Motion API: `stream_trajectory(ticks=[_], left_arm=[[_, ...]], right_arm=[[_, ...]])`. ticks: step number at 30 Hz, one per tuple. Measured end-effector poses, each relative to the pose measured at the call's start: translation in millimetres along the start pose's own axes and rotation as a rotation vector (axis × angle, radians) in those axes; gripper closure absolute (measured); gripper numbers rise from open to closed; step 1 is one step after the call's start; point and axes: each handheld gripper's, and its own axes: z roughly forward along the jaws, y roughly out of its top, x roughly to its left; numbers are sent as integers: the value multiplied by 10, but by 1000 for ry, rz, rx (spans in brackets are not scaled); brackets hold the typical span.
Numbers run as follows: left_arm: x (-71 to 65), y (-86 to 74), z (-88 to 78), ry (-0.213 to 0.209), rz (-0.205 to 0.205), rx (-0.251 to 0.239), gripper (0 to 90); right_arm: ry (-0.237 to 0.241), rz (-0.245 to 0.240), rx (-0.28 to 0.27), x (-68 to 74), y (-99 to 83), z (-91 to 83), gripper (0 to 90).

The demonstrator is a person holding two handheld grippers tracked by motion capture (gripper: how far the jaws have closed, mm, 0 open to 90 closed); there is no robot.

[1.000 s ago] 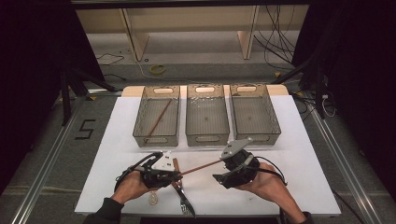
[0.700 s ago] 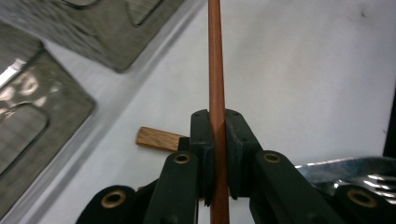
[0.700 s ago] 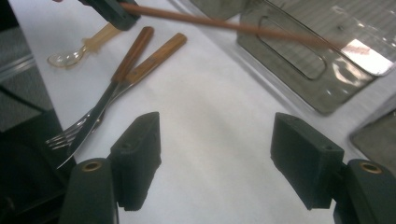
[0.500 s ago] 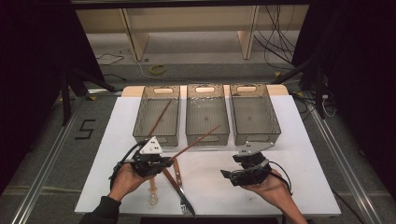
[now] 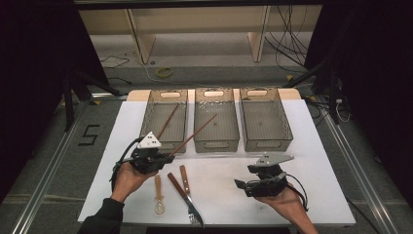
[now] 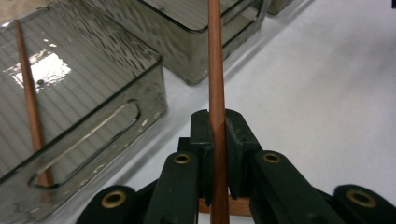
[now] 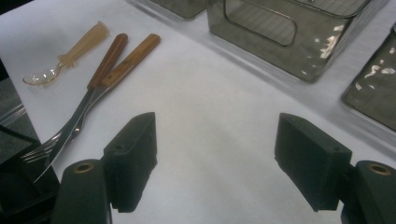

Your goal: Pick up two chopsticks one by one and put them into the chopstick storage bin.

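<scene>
- The left gripper (image 5: 163,157) has its jaws closed tight on a brown chopstick (image 5: 195,133), gripping it near its lower end
- In the left gripper view the chopstick (image 6: 216,84) runs straight up between the two black pads (image 6: 201,140), which press on it from both sides
- From the high view the chopstick slants up and to the right from the gripper, its far tip over the middle bin (image 5: 216,144) and its shaft crossing the gap between the left bin (image 5: 146,127) and the middle one
- A second chopstick (image 5: 167,122) already lies inside the left bin, tilted; in the left gripper view it (image 6: 29,98) shows through the clear wall
- The right gripper (image 5: 242,185) sits low over the white table top (image 5: 316,161) in front of the right bin (image 5: 285,127), well apart from the left gripper
- Its jaws have just been opening and now stand wide apart, with nothing between them; in the right gripper view bare table shows between the two pads (image 7: 133,154)
- A pale spoon (image 5: 159,195), a wooden-handled knife (image 5: 179,187) and a wooden-handled fork (image 5: 187,187) lie on the table between the two hands, nearer the left one
- In the right gripper view the spoon (image 7: 70,53) lies just beside the knife (image 7: 93,93) and the fork (image 7: 116,70), whose metal ends cross
</scene>
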Motion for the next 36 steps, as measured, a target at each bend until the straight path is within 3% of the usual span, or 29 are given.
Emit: stream_trajectory(ticks=[3, 16, 27, 36], left_arm=[[47, 31, -11, 7, -14, -9, 829], [263, 141, 10, 42, -74, -43, 829], [506, 316, -1, 73, -117, -55, 829], [778, 409, 43, 121, -188, -47, 828]], right_arm=[[8, 33, -24, -33, -34, -15, 302], [-4, 83, -119, -88, -149, -72, 279], [-11, 98, -118, -89, -230, -80, 262], [-2, 90, -107, -51, -243, -84, 265]])
